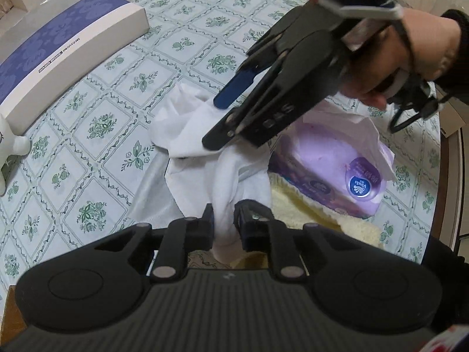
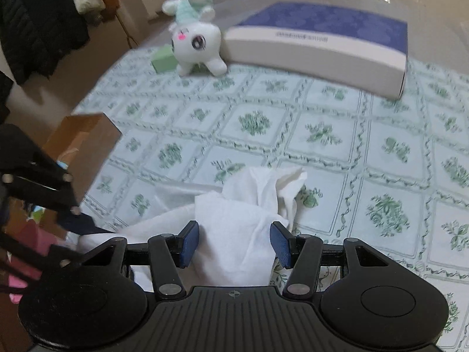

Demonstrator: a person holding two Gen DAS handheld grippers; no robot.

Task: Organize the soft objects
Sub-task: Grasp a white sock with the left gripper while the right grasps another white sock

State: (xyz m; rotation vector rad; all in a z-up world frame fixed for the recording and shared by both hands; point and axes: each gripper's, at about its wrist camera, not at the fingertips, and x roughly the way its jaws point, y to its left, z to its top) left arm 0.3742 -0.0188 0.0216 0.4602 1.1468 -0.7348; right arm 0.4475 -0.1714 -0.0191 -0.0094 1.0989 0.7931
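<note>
Cloth first: the white cloth lies bunched on the counter, and the left claw is clenched on a hanging fold of it. Only the left wrist view shows the purple wipes pack sitting on a pale yellow towel right beside the cloth, plus the person's hand holding the right claw, whose fingers straddle the cloth's upper folds. The right wrist view gives the other side: right claw released, blue pads spread either side of the cloth, and a white plush bunny touching a blue-topped box. In the left view the bunny is cut off at the edge. Box lettering is too blurry to read.
</note>
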